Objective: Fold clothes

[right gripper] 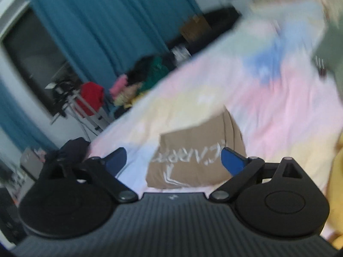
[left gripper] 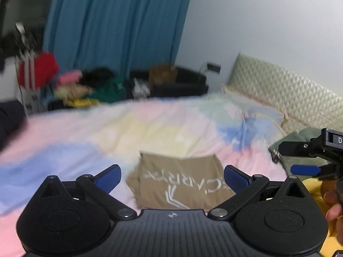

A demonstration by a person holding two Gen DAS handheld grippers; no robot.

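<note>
- The folded tan T-shirt with white lettering [left gripper: 178, 182] lies flat as a neat rectangle on the pastel patchwork bedspread of pink, blue and yellow [left gripper: 64, 141], all four of its edges free of other cloth.
- The black left gripper with blue finger pads [left gripper: 172, 176] hangs above the shirt with its jaws spread wide and nothing between them.
- The black right gripper with blue finger pads [right gripper: 174, 160] is likewise wide open and empty, above the same shirt [right gripper: 193, 158]; it also shows at the right edge of the left wrist view [left gripper: 304, 169].
- Bare bedspread [right gripper: 278, 98] surrounds the shirt on the far side and to the left.
- A grey-green garment [left gripper: 300, 147] and a yellow garment [left gripper: 317, 192] lie near the right.
- The cream quilted headboard [left gripper: 285, 90] bounds the bed's far right, and blue curtains [left gripper: 115, 21] hang behind.
</note>
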